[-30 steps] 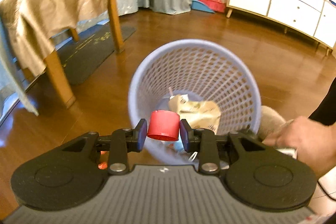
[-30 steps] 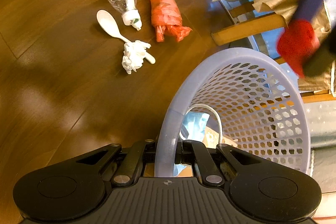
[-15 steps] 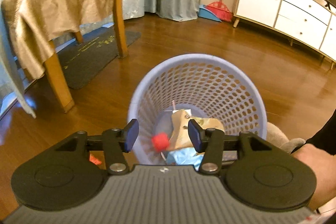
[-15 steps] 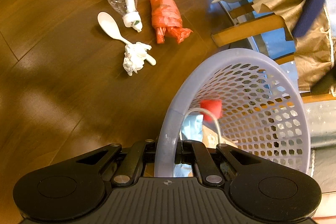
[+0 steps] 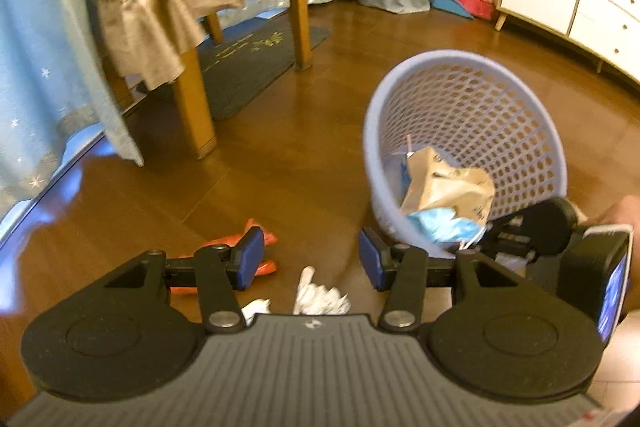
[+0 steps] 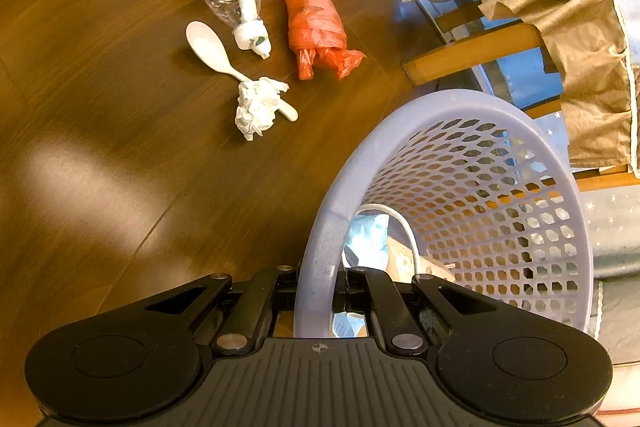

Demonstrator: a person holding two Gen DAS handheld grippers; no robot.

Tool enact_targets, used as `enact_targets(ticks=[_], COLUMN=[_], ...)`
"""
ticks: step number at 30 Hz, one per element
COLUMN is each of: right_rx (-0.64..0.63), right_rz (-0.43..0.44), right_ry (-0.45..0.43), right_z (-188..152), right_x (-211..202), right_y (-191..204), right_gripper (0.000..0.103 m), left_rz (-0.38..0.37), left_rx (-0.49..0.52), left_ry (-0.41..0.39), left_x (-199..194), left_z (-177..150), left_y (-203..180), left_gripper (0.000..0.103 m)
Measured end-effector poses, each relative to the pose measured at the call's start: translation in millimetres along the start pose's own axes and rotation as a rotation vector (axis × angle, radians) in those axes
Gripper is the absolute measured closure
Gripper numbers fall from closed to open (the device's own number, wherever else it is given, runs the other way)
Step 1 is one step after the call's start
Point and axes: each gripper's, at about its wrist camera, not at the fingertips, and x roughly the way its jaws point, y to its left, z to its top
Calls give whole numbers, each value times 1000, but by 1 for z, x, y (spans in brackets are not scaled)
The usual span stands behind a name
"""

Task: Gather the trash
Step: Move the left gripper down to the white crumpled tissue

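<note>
Over floor trash, left gripper (image 5: 311, 258) is hovering, jaws parted, empty (just opened); right gripper (image 6: 320, 287) is clamping basket (image 6: 324, 247) rim.

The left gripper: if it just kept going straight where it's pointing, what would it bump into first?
Probably the crumpled white tissue on the floor: it lies straight ahead of the open left gripper, between its fingers, with the white spoon. Depth is hard to judge.
</note>
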Motion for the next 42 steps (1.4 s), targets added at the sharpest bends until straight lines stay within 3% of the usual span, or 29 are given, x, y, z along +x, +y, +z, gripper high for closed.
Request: enact_targets(ticks=[21,27,36,42], right_rx=[-36,-42,-71,-141], right_rz=[65,58,64,77], right_ry=[12,11,2,-17], right_z=[-7,-9,-9,-18], right_x=[-5,-6,-6,-7], right_y=[-14,-13,-11,-11], right_gripper=[101,100,100,100], left_rz=[117,116,73,73], left_rx=[2,-64,76,39], left_ry=[123,102,97,83], left_x=[-23,-12,19,39], left_z=[-25,-37,-66,-92], left_y=[41,53,50,44], left_gripper=[55,52,52,52])
